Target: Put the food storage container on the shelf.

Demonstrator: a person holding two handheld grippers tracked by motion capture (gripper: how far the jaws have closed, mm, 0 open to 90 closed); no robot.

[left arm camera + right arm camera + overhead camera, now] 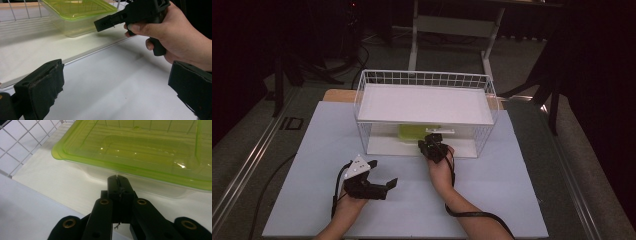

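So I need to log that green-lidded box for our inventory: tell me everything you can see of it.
The box is a shallow rectangular container of clear plastic with a translucent lime-green lid, closed. It sits flat on the white lower shelf of the wire basket, under the upper white board. The right gripper, jaws shut, points at its near wall just below the lid's rim; contact cannot be told.

Dim room, overhead light; edges perhaps blurred.

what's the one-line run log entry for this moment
right hand-held gripper: shut, tips at clear plastic box with green lid | left hand-held gripper: open, empty | white wire basket: on table
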